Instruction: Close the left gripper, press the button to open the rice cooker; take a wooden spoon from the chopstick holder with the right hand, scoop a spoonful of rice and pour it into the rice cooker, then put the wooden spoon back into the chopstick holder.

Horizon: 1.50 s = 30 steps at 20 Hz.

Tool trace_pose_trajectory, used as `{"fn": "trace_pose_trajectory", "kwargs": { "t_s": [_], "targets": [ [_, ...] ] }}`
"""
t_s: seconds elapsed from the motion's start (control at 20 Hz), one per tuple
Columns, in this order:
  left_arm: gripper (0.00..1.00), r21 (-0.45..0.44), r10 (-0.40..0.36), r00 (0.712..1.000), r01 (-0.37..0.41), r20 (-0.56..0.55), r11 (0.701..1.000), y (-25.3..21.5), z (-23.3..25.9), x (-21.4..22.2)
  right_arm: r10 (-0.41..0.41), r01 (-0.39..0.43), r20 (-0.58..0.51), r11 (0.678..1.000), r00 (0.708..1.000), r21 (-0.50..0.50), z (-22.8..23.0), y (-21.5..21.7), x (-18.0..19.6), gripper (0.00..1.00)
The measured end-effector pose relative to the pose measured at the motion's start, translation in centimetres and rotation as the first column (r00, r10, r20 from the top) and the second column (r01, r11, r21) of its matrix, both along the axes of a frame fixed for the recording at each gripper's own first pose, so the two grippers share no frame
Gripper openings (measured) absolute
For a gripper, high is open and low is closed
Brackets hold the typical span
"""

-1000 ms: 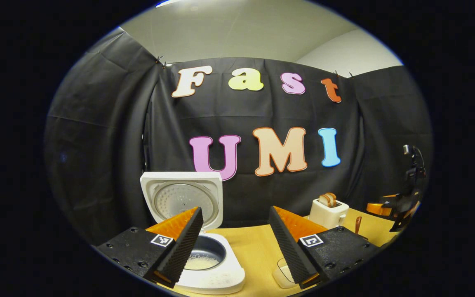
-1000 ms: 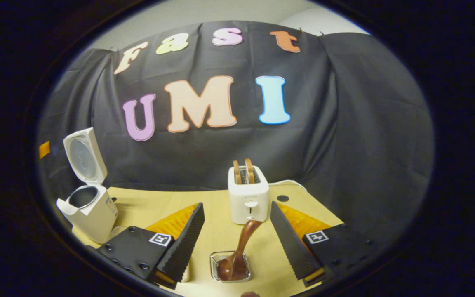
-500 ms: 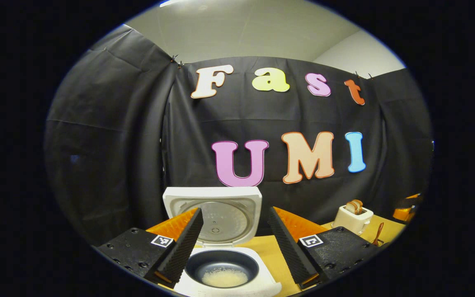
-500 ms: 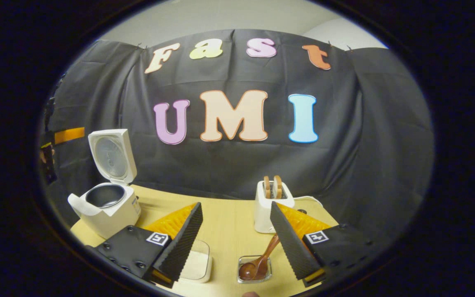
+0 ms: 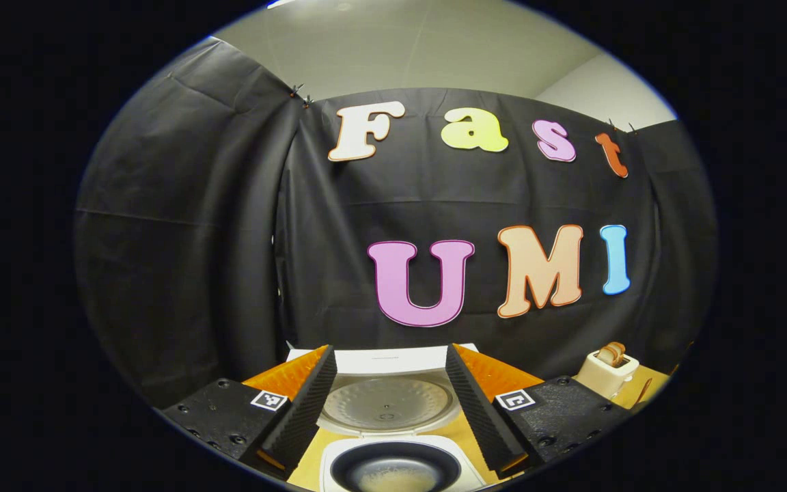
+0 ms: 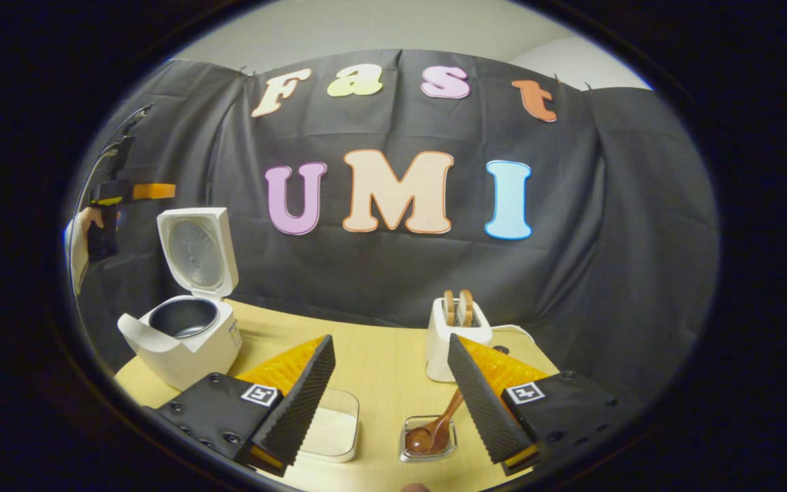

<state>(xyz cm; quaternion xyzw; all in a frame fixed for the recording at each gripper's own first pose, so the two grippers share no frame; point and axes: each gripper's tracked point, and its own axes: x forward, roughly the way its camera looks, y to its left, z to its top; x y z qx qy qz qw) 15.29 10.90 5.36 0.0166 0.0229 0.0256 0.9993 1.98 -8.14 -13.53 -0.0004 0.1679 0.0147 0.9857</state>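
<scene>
**Rice cooker open, spoon in its holder**

On the left of the wooden table (image 6: pixel 380 355), the white rice cooker (image 6: pixel 185 338) stands with its lid (image 6: pixel 197 251) raised; the left gripper (image 5: pixel 388 396), jaws apart, hangs above its pot (image 5: pixel 393 468). Further right, a clear rice box (image 6: pixel 330 432) lies beside the glass holder (image 6: pixel 429 437), where the wooden spoon (image 6: pixel 438 427) leans. The right gripper (image 6: pixel 391 389) hovers open and empty before the toaster (image 6: pixel 455 328)

The left hand-held gripper (image 5: pixel 388 403) is level, its jaws spread wide with nothing between them. The right hand-held gripper (image 6: pixel 391 403) is likewise wide apart and empty. In the right gripper view, a hand (image 6: pixel 79 236) grips the left hand-held gripper at far left.
</scene>
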Motion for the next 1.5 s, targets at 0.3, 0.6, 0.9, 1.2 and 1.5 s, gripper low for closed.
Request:
{"fn": "trace_pose_trajectory", "kwargs": {
  "t_s": [0.3,0.6,0.9,1.2,1.5],
  "targets": [
    [0.94,0.004,0.007,0.999,-0.007,-0.046,1.0,1.1,-1.2,4.9,-0.048,0.048,-0.019,0.999,0.999,-0.022,-0.5,-1.7,-1.4,1.0],
    [0.94,0.034,0.036,0.991,-0.032,-0.126,0.999,1.5,-4.4,7.7,-0.085,0.084,-0.026,0.996,0.996,-0.028,-0.6,-3.1,-1.7,1.0],
    [0.94,0.013,0.039,0.993,-0.038,-0.114,0.999,1.5,-4.3,7.8,-0.076,0.075,-0.027,0.997,0.997,-0.01,-0.5,-2.9,-1.1,1.0],
    [0.95,-0.011,0.035,0.991,-0.036,-0.129,0.999,1.2,-4.5,5.8,-0.021,0.021,-0.006,1.0,1.0,0.005,0.0,-1.0,0.1,1.0],
    [0.95,-0.05,0.023,0.991,-0.03,-0.131,0.998,0.5,-4.6,2.8,0.025,-0.025,0.003,0.999,1.0,0.032,0.0,0.8,1.1,1.0]
  ]
}}
